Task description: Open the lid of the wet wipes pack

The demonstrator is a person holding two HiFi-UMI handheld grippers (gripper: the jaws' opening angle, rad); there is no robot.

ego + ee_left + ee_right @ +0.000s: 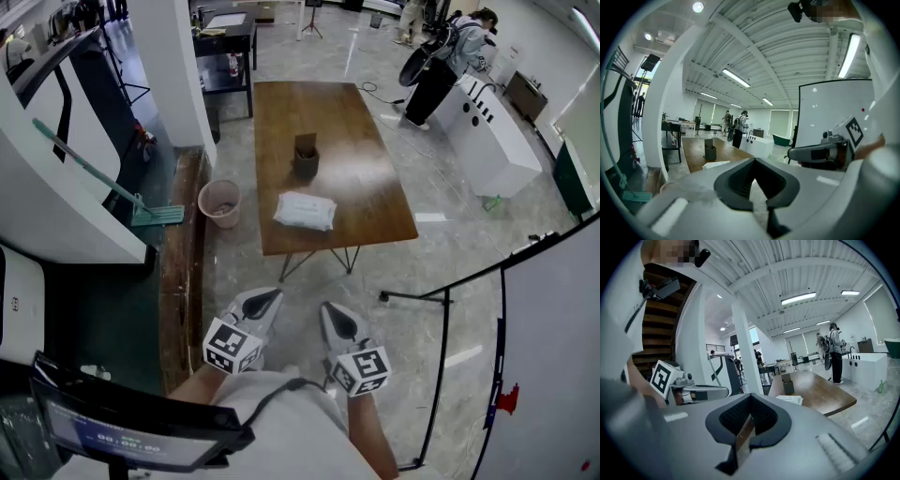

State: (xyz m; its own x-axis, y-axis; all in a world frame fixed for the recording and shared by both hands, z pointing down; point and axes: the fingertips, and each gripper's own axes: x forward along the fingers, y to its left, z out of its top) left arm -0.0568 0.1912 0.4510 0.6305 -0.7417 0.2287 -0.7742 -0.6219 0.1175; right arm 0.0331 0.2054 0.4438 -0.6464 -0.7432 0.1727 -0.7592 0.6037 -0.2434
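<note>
The left gripper [266, 300] and right gripper [337, 324] are held closed and empty, since the wet wipes pack [305, 210], laid flat on the table [375, 178], is well apart; 0 steps seem done.

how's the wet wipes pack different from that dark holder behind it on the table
The wet wipes pack is white; the dark holder is dark grey-brown. The pack lies flat, the holder stands upright. The pack covers more tabletop and sits nearer the front edge; the holder is nearer the middle. Both rest on the wooden table, not touching.
</note>
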